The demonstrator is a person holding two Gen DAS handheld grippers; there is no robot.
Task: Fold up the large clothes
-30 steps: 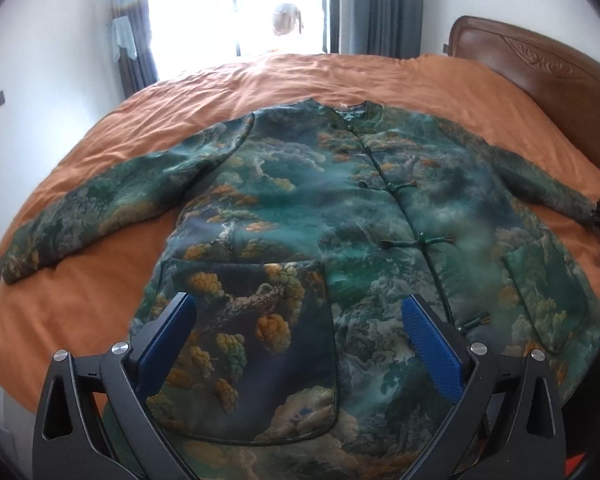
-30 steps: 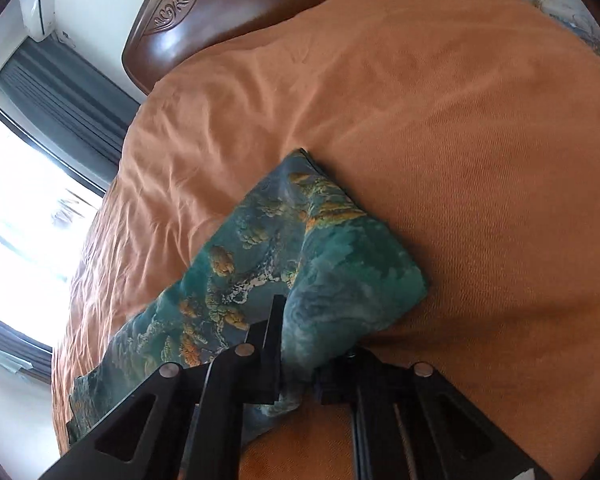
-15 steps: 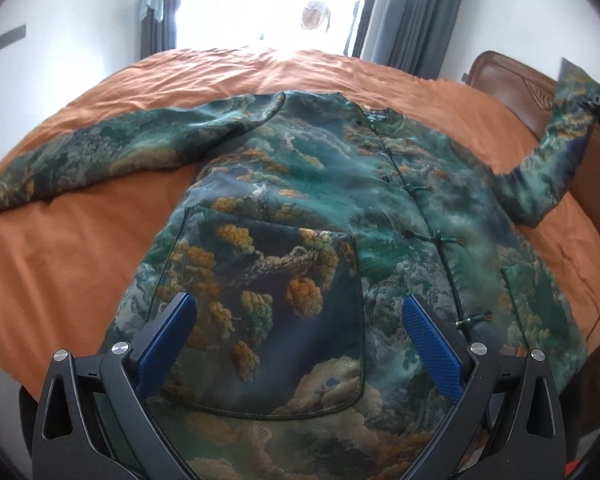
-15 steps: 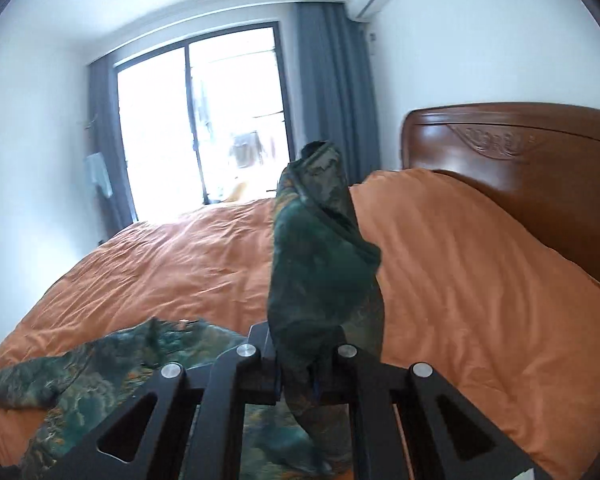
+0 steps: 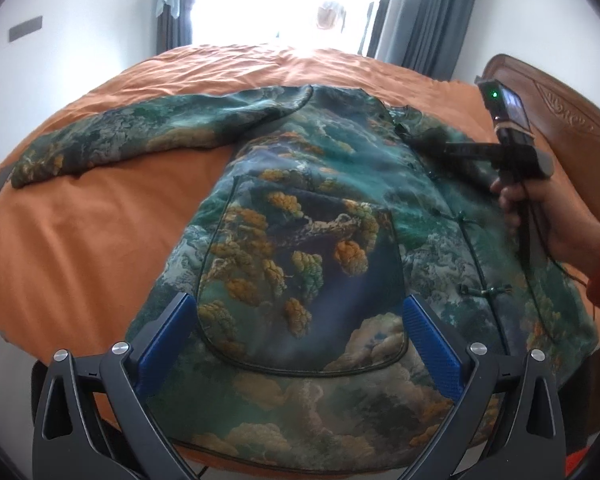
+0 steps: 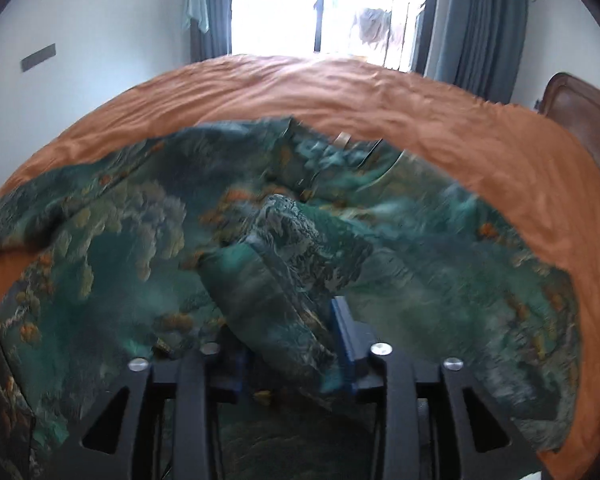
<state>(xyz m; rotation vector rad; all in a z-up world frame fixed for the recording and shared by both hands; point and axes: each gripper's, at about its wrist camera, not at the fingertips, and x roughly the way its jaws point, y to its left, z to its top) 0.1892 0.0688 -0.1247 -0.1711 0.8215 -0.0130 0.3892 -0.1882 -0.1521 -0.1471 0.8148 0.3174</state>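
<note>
The right hand-held gripper (image 6: 290,344) is opening with the jacket's sleeve (image 6: 268,280) lying between its fingers, over the jacket (image 5: 319,216). The left hand-held gripper (image 5: 296,336) is hovering wide open above the hem. Bare orange bed (image 5: 92,232) is stretching leftward; the headboard (image 5: 559,112) is bordering the right.

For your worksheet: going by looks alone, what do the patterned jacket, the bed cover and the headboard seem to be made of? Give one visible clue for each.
Jacket: probably padded satin or brocade; its printed landscape has a soft sheen and it lies thick and puffy.
Bed cover: matte orange woven cloth, likely cotton; fine wrinkles, no shine.
Headboard: dark polished wood; carved scrollwork and a glossy brown surface.
</note>
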